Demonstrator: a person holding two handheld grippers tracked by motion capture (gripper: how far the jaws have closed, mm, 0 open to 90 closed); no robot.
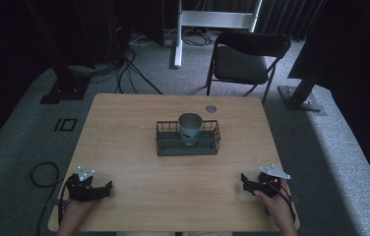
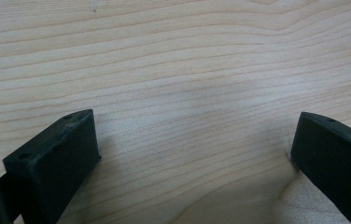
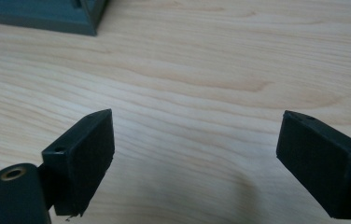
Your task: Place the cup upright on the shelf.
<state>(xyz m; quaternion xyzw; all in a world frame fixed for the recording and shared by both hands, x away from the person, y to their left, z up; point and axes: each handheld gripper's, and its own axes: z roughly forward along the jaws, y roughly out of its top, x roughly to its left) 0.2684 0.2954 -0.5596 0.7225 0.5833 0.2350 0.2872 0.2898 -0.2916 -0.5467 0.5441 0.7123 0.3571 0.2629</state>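
The right gripper (image 3: pixel 194 154) has its two black jaws wide apart over the wooden table (image 3: pixel 220 70). A dark basket corner (image 3: pixel 47 16) is at upper left.

A light wooden table (image 1: pixel 124 147) bears a dark wire basket (image 1: pixel 163 147) near its middle.

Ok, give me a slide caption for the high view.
Grey-and-teal cup standing in dark wire basket mid-table; both open hand-held grippers, left and right, resting near the wooden table's front edge.

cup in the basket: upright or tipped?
Upright: the teal paper cup stands in the dark wire basket, its round open mouth facing up.
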